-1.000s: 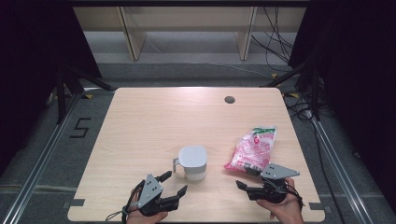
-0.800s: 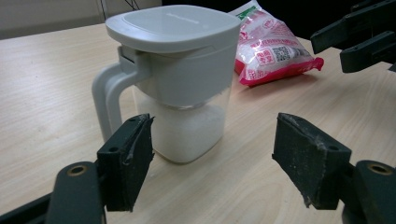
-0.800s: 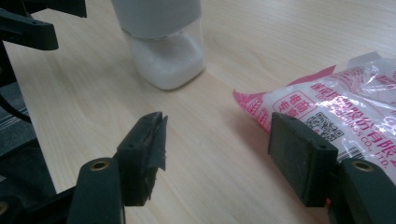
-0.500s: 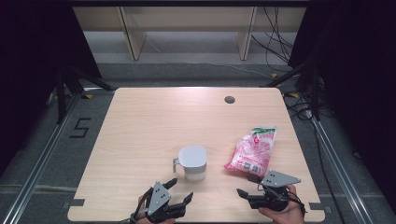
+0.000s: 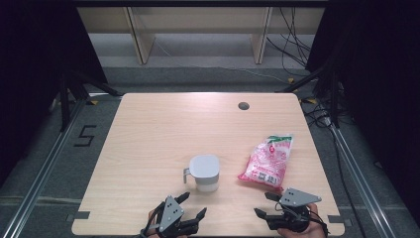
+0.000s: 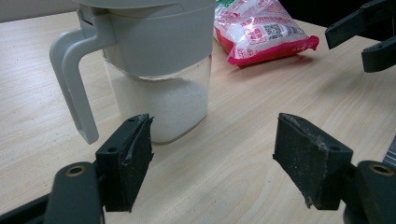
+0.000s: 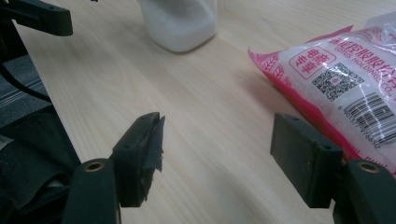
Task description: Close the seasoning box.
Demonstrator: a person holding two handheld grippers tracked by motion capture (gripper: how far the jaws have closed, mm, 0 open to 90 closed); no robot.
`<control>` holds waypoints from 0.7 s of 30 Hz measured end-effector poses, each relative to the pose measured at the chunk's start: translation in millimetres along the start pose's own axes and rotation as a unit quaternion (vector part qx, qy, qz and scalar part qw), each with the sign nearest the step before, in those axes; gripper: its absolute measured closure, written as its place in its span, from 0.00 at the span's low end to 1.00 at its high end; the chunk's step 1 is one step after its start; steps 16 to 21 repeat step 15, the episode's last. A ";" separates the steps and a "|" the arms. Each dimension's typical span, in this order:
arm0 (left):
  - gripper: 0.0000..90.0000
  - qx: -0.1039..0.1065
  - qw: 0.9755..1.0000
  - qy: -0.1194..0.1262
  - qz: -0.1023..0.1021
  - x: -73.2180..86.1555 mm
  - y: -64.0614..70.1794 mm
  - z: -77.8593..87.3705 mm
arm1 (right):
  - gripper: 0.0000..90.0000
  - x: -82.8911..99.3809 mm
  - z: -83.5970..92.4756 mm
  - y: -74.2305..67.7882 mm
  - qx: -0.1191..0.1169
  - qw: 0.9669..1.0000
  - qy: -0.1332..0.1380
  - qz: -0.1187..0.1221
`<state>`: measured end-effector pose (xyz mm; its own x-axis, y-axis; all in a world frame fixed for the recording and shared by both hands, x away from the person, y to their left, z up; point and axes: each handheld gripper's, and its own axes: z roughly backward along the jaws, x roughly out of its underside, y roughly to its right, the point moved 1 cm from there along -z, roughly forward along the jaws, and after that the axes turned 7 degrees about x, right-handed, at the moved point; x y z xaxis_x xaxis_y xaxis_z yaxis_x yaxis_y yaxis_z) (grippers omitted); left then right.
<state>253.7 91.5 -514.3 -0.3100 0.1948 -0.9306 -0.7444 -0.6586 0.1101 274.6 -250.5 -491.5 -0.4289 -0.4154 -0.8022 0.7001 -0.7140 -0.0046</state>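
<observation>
Though soft, slippery and shifting inside, pink bag (image 5: pixel 265 161) on worktop (image 5: pixel 163 129) beside jug (image 5: pixel 204 172): best pinched at sealed edge; right gripper (image 5: pixel 268 206) and left gripper (image 5: pixel 192 206) jaws wide, empty.

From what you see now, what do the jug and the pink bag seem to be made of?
Jug: probably plastic, with a matte grey lid and handle and a clear lower body showing white grains inside. Pink bag: likely thin glossy plastic film; it wrinkles, reflects light and carries a printed barcode.
</observation>
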 end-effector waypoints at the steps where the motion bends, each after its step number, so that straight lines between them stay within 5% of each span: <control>1: 0.30 0.000 1.000 0.001 0.001 -0.1 -0.1 0.0 | 0.38 1.6 -0.2 -0.8 -0.004 1.000 0.002 -0.004; 2: 0.30 0.000 1.000 0.001 0.001 -0.1 -0.5 0.0 | 0.38 2.6 0.5 -3.7 -0.007 1.000 -0.007 -0.017; 4: 0.30 -0.003 1.000 -0.004 -0.003 -0.8 -2.0 1.8 | 0.38 3.5 -0.1 -1.6 -0.014 1.000 -0.008 0.002; 5: 0.30 -0.001 1.000 -0.005 -0.010 -1.3 -3.1 2.3 | 0.38 4.0 0.2 -1.8 0.003 1.000 -0.003 0.007; 7: 0.30 -0.004 1.000 0.003 0.006 -0.6 -1.9 1.9 | 0.38 4.3 0.3 -1.9 0.006 1.000 -0.005 0.005; 12: 0.30 -0.001 1.000 -0.003 -0.007 -1.3 -5.0 3.7 | 0.38 4.9 -1.3 -2.1 0.001 1.000 -0.005 0.006; 21: 0.30 -0.007 1.000 -0.004 0.004 -1.1 -5.1 5.0 | 0.38 4.5 -1.2 -2.3 -0.005 1.000 -0.013 0.002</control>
